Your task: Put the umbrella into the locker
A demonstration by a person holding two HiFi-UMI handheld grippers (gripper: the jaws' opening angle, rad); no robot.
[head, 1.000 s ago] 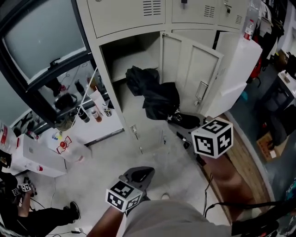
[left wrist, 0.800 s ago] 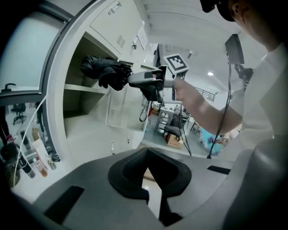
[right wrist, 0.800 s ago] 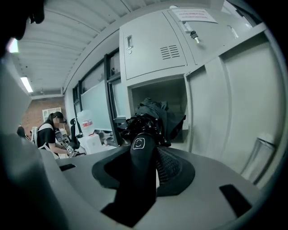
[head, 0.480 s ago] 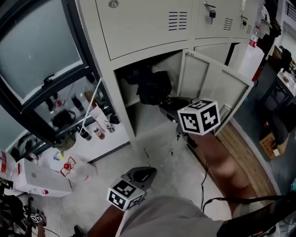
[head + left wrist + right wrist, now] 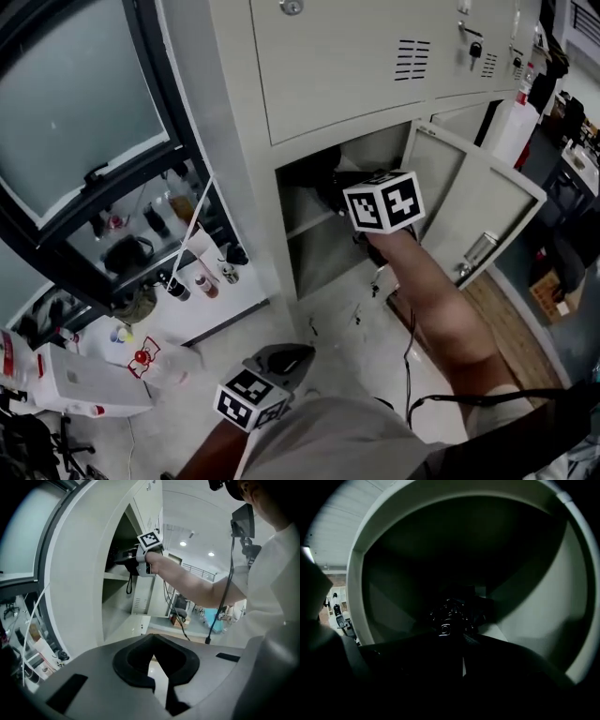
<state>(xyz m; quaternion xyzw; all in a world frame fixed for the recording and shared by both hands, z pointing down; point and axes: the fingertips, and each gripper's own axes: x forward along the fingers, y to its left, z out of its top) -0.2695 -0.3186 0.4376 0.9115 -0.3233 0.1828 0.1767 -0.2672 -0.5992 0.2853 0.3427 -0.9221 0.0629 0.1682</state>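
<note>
While your right gripper [image 5: 345, 192] reached past the open door [image 5: 473, 202] into the locker [image 5: 281, 216], its jaws stood wide but clamped on the black umbrella [image 5: 453, 615]. That was a grip, not an empty hand! You were at the placing step. The folded bundle was inside the compartment above the shelf [image 5: 314, 223], though I couldn't tell whether it touched that shelf yet. Your left gripper [image 5: 153, 657] hung low by your body, tips pinched together on nothing. Next, I'd say, you needed to settle the umbrella onto the shelf, spread those jaws, and draw straight back out without snagging the strap [image 5: 127, 584]. Its long axis ran along your gripper's own line, roughly level, into the dark. The strap end sat at your jaws, so the far end likely pointed at the back wall.
</note>
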